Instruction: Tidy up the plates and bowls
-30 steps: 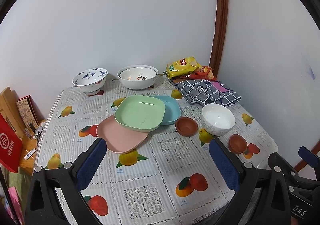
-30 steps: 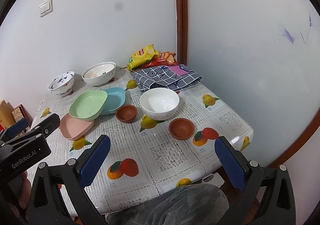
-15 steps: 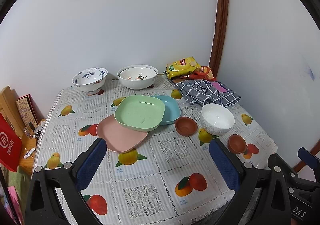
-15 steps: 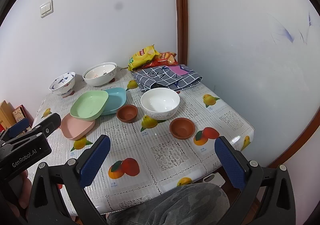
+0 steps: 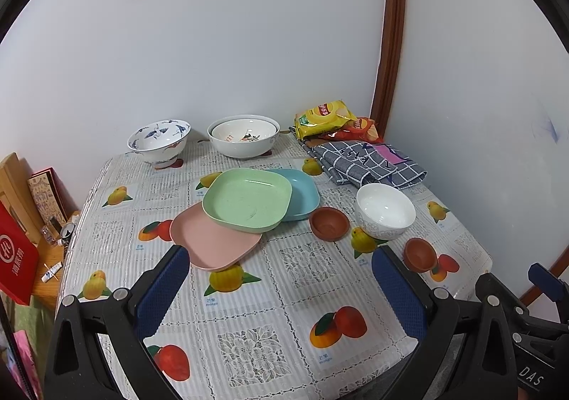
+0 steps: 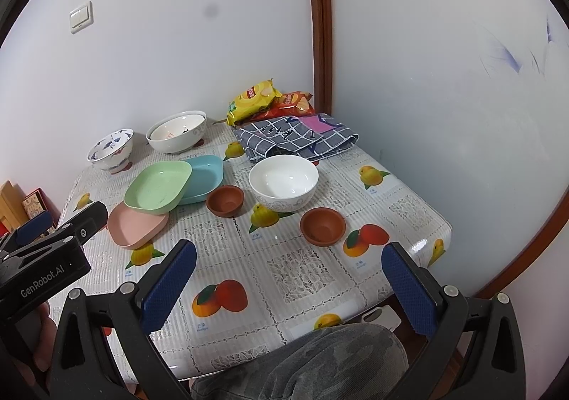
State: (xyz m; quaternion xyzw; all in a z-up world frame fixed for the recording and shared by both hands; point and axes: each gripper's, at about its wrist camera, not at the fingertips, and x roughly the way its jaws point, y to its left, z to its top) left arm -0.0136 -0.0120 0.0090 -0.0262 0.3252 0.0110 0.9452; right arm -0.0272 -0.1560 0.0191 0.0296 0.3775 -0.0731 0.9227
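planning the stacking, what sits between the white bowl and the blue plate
One small brown bowl sits between the white bowl and the blue plate; the right wrist view shows it.

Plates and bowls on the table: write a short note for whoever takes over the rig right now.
Left hand-held gripper: open, empty, above the near table edge.
Right hand-held gripper: open, empty.
Green plate lies across the pink plate and blue plate. White bowl and two brown bowls stand apart. Patterned bowl and large nested bowls are at the back.
Done: nothing visibly sorted.
Left: stack the plates squarely, nest the bowls.
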